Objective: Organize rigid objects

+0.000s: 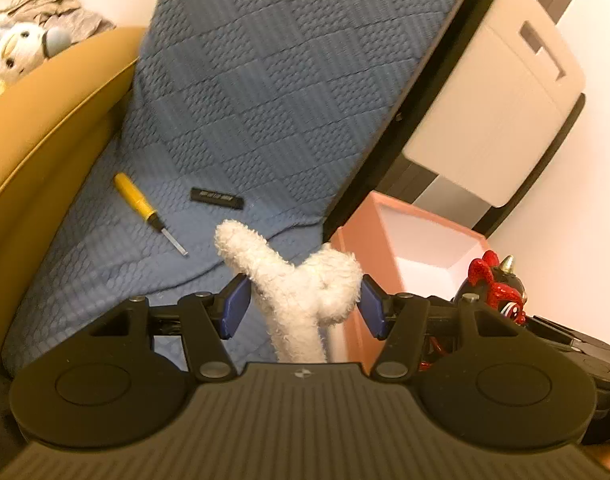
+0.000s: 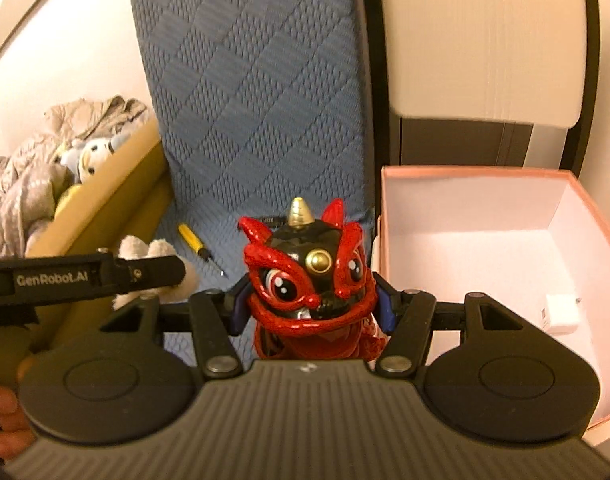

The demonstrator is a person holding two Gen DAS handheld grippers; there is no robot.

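So far, one small white block (image 2: pixel 562 313) seen in pink box (image 2: pixel 465 173). Red lion toy (image 2: pixel 311 280) squeezed by right gripper (image 2: pixel 312 307), not yet dropped in. Fluffy white toy (image 1: pixel 301 280) pinched by left gripper (image 1: pixel 303 306). Yellow screwdriver (image 1: pixel 139 200) and black bar (image 1: pixel 216 197) left on blue blanket (image 1: pixel 265 80).

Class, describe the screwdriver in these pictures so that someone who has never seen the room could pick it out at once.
Find the blue quilted bedspread beside the mustard-yellow headboard. Near the bedspread's lower edge, left of a small black bar, lies the screwdriver. Its yellow handle and thin metal shaft set it apart from the flat black bar, and it is one of only two loose items seen on the cloth.
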